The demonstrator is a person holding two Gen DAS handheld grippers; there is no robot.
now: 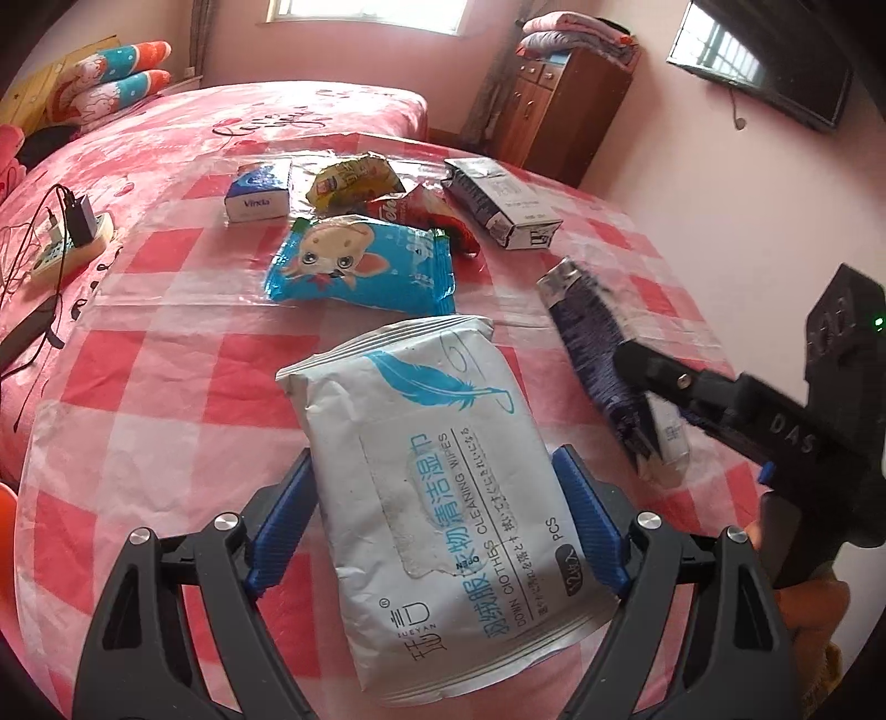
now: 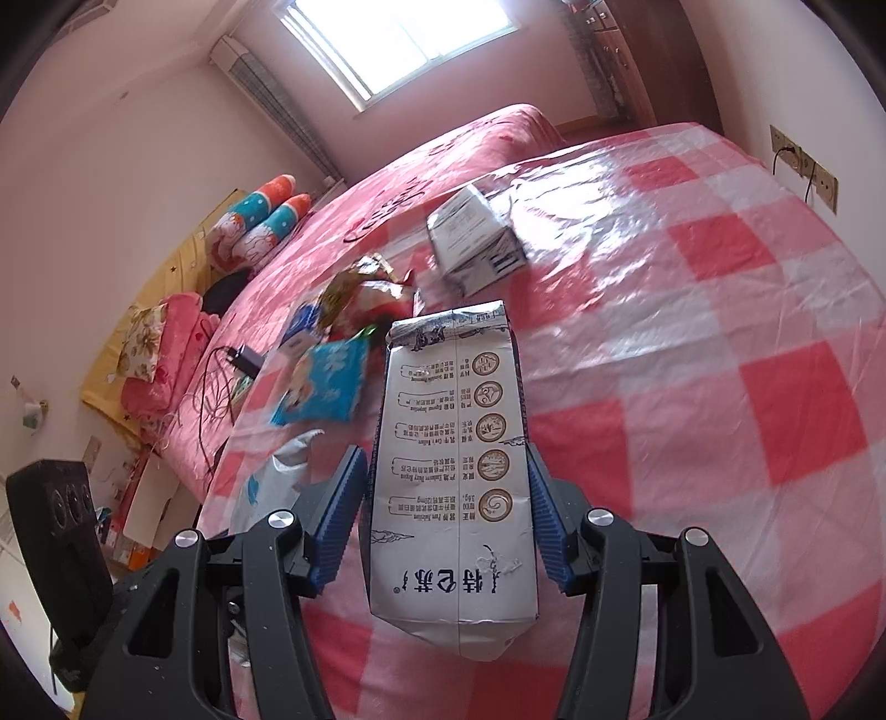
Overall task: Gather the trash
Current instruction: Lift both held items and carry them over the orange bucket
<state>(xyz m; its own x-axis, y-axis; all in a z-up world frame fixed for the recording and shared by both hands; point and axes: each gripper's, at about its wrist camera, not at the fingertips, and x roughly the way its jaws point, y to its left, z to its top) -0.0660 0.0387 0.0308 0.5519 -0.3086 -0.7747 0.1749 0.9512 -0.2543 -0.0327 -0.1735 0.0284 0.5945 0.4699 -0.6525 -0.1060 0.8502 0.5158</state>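
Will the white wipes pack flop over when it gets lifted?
Probably a little. The white wipes pack is a soft pouch with crinkled edges, so its ends may sag. The left gripper holds its middle, which likely helps.

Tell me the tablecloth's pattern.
Pink-red and white checks on the tablecloth, clearest in the right wrist view.

Right gripper (image 2: 446,520) clamped on a silver milk carton (image 2: 451,487), blue pads pressed to both long sides, printed panel facing up, folded top end pointing away. Held above a worktop (image 2: 692,354) under a glossy red-and-white checked cover. Farther off: second carton (image 2: 473,241) lying on its side, crumpled snack wrappers (image 2: 365,293), blue cartoon packet (image 2: 326,382) (blurred). Beyond, a pink bed (image 2: 443,144) with pillows (image 2: 260,221), bright window (image 2: 404,39) above.
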